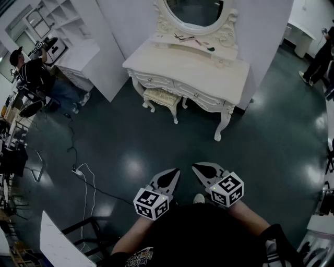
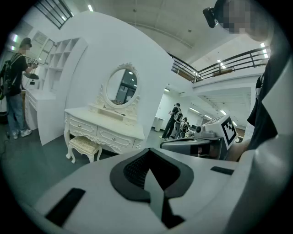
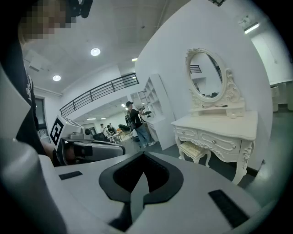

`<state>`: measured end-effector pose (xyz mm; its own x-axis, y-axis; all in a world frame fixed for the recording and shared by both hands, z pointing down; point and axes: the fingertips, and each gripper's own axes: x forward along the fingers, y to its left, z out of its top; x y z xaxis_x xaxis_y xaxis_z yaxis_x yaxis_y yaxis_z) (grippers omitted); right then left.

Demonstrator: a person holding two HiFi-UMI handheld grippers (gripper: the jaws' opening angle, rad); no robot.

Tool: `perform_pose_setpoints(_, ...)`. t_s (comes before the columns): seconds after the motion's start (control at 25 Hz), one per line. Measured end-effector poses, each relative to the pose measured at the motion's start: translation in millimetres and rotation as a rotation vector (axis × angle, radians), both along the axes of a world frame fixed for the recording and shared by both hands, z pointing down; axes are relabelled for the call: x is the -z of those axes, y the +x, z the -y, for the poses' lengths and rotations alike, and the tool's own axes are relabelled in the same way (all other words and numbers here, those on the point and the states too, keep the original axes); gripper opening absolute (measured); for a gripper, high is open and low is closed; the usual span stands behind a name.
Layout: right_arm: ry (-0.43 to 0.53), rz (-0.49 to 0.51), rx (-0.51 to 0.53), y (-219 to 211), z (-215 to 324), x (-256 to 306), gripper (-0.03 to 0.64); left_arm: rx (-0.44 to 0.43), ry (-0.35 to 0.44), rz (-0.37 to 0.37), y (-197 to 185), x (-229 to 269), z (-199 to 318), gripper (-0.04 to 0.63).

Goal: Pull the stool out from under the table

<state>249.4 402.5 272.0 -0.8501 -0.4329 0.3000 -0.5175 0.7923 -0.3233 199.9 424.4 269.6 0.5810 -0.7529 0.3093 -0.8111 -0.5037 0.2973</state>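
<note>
The left gripper [image 1: 172, 176] and right gripper [image 1: 201, 169], close to the person's body, are both squeezed closed on nothing. The stool [image 1: 162, 97] sits tucked under the left front edge of the table [image 1: 209, 68], well apart from them. No pulling is done yet. Both grippers point forward, side by side, tipped a little down.

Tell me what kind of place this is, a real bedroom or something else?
Probably a staged set in a big hall, not a real bedroom: the white dressing table backs onto a bare white partition, a railed balcony runs overhead, and another person works at shelves nearby.
</note>
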Motion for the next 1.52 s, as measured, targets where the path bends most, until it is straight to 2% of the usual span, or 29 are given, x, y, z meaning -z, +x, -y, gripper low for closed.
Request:
perform_pose_setpoints(0.6,0.018,0.017,0.028,1.1,4.9,-0.1,0.028,-0.001,-0.015,0.017,3.0,-2.5,9.6,0.006)
perform_pose_setpoints(1.0,-0.005,0.052,0.048,-0.2,8.7,-3.1,0.028,0.043,-0.028,0.043,-6.4,-5.8,10.3,0.006)
perform_pose_setpoints(1.32,-0.009,0.035,0.030,-42.8,23.8,-11.6,0.028,0.062,-0.011,0.029,-62.4,-13.7,28.6,0.006)
perform_pose_setpoints(1.52,-0.009,0.035,-0.051,-90.5,52.1,-7.6,0.028,0.011,-0.019,0.028,-118.1,-13.6,51.6,0.006)
